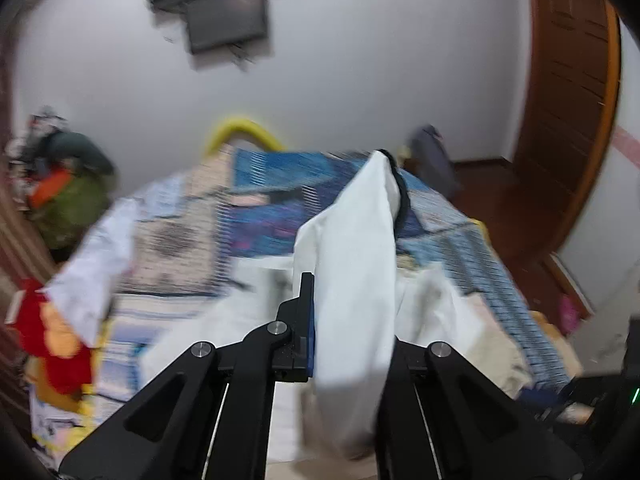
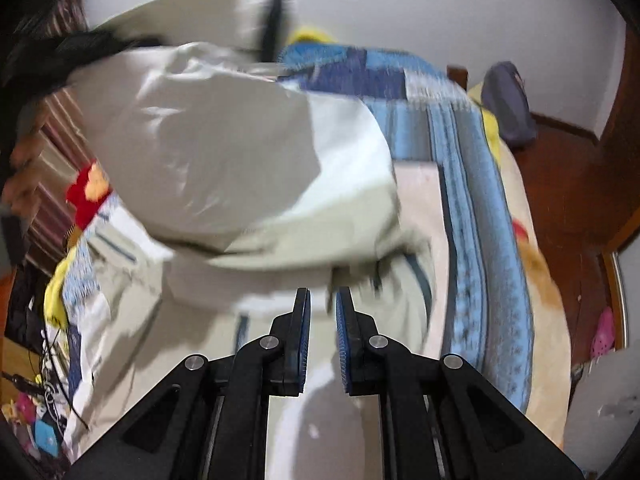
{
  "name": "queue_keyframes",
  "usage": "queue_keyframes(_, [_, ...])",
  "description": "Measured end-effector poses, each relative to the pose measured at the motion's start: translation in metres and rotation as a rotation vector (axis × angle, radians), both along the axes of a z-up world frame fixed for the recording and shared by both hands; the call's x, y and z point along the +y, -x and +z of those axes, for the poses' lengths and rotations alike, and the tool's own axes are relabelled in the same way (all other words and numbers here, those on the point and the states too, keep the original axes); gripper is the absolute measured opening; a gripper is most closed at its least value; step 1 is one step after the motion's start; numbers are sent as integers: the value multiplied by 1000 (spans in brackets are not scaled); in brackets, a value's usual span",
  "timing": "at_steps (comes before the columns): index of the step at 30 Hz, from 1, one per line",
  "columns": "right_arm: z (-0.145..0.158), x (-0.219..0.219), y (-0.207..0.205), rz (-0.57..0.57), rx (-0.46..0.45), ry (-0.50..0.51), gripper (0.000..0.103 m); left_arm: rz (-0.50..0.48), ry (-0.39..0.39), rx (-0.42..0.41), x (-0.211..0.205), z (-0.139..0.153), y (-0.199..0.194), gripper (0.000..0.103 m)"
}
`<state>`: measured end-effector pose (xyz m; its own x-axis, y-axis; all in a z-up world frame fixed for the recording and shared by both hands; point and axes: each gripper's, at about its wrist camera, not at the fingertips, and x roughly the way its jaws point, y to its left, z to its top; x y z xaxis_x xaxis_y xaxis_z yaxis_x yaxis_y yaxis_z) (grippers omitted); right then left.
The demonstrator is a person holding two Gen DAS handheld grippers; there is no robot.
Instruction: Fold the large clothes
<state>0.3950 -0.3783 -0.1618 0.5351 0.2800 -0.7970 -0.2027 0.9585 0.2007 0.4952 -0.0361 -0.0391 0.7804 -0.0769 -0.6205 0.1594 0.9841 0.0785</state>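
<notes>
We find no legible writing or label, and no container in view. Our left gripper (image 1: 352, 320) is clamped on a fold of the white garment (image 1: 356, 240), which hangs lifted above the bed (image 1: 472, 240). The rest of the garment (image 2: 224, 140) lies bunched on the bed's blue patchwork quilt (image 2: 464, 184). Our right gripper (image 2: 322, 332) has its fingers drawn narrow just over the cloth; we cannot tell whether they pinch any.
</notes>
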Motion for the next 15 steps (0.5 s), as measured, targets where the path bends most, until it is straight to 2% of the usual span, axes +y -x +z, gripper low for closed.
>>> queue_keyframes(3, [10,18,-19,2,-40,30,9,74,22,4,43,-1,16,5])
queue_keyframes(6, [7,41,-42,6,-53,79,9,158,49,73,84,-23,24,7])
queue_keyframes(8, [-4,54,-57,19,-24,114,9,190,22,136,104,-44,26,18])
queue_keyframes(10, [-22,66,-71,35,30,154,9,219,-6,186,123,-65,28,40])
queue_keyframes(11, [-35,72,-77,43,65,180,9,223,-10,200,130,-72,30,45])
queue_keyframes(13, [-58,79,-86,41,116,249,9,235,-10,188,150,-79,37,56])
queue_keyframes(14, [-65,81,-88,43,122,270,9,245,-13,174,160,-80,41,60])
queue_keyframes(15, [-70,83,-89,50,116,280,9,257,-17,157,172,-79,45,68])
